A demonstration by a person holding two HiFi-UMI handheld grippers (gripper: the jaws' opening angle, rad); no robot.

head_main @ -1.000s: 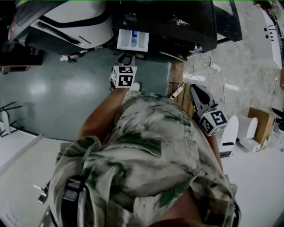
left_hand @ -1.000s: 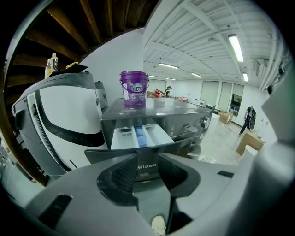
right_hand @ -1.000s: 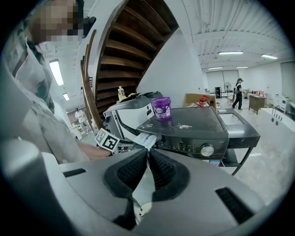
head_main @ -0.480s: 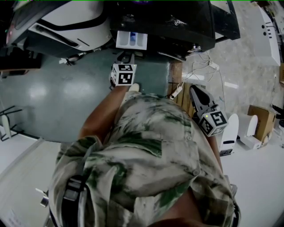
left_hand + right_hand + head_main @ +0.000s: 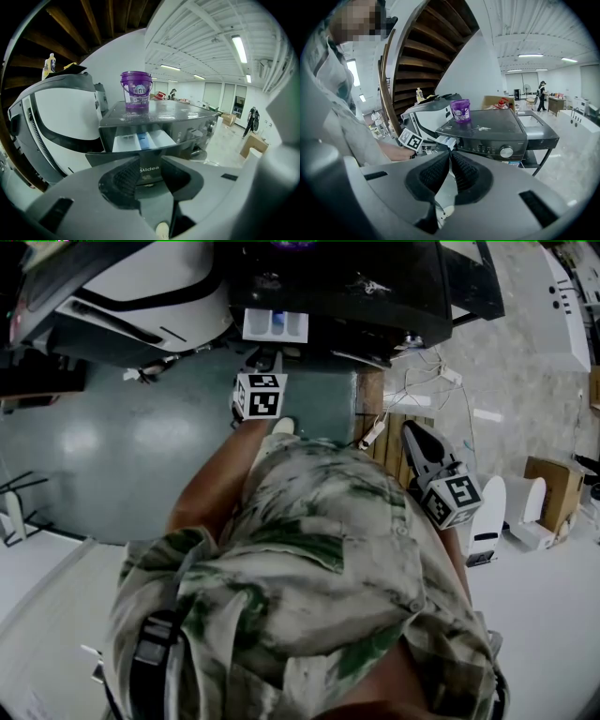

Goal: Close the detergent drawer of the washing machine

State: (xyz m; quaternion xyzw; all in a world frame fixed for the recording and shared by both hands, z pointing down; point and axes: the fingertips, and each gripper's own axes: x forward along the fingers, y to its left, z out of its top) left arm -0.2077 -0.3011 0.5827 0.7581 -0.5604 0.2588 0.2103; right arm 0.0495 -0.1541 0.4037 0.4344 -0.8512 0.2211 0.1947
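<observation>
The dark washing machine [image 5: 375,292] stands at the top of the head view. Its detergent drawer [image 5: 275,324] sticks out a short way and shows white and blue compartments. My left gripper [image 5: 268,358] points at the drawer's front from just below it. In the left gripper view the drawer [image 5: 140,140] fills the space ahead, and my left gripper [image 5: 149,168] is open with the drawer's front panel right at its tips. My right gripper [image 5: 411,429] hangs off to the right, away from the machine. Its jaws [image 5: 450,157] are shut on nothing.
A purple bucket [image 5: 136,91] sits on the machine's lid. A white appliance [image 5: 141,287] stands to the machine's left. Cables and a wooden pallet [image 5: 389,418] lie to the right on the floor, near white objects [image 5: 487,512] and a cardboard box [image 5: 548,488]. A wooden staircase [image 5: 417,51] rises behind.
The drawer shows less of its length than before: it has slid a little into the machine, with my left gripper following it. The right gripper has stayed in place.
</observation>
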